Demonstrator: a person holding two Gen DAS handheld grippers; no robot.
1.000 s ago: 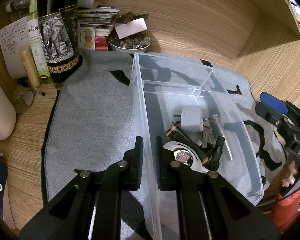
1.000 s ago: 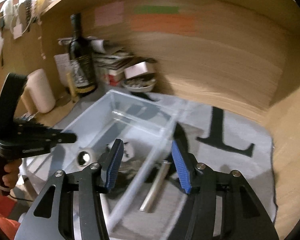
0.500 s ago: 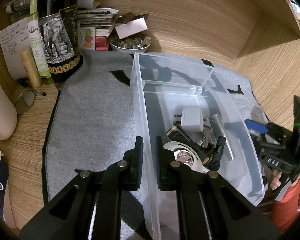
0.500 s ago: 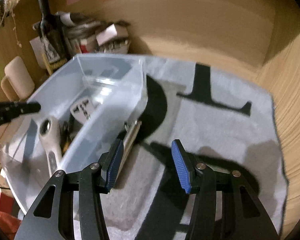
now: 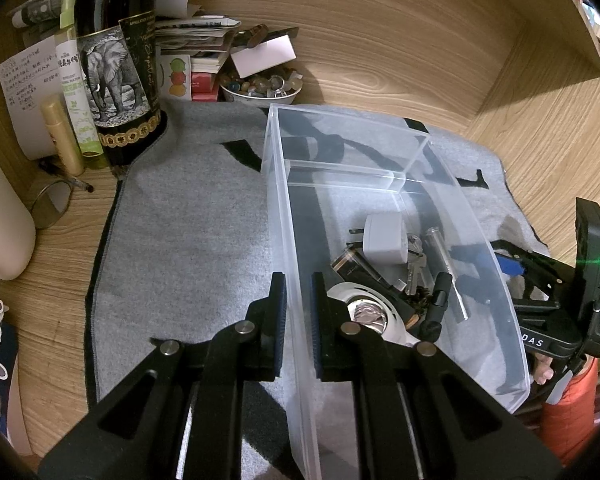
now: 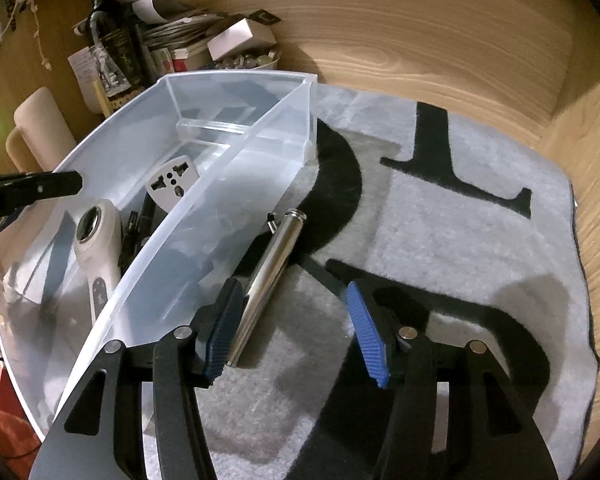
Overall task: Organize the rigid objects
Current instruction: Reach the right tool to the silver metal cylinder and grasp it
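Left gripper (image 5: 298, 320): jaws narrow, clamped on the near wall of the clear plastic bin (image 5: 278, 208), 1 finger outside the wall, 1 inside.

Bin contents, ahead and to the right of the left jaws: white plug adapter (image 5: 384, 240), keys (image 5: 414, 264), dark cylindrical item (type unclear) (image 5: 356, 266), white handheld device with round lens (image 5: 370, 314) just beside the inner finger, small black item (image 5: 438, 304). A low clear divider (image 5: 348, 170) crosses the bin further ahead; the compartment beyond it holds nothing I can make out.

Right gripper (image 6: 296, 326): jaws partly apart and opening, blue pads (image 6: 366, 338) low over the grey mat (image 6: 440, 216). Metal cylinder (image 6: 270, 274) lies on the mat outside the bin, alongside its wall, near end just beside the left-hand pad. Contact with that pad: cannot tell. The right-hand pad is well clear of it, so no grip.

Past the bin, against the wooden back panel: dark wine bottle (image 5: 116, 60) with elephant label, bowl of small stones (image 5: 262, 88), stacked papers (image 5: 196, 32).
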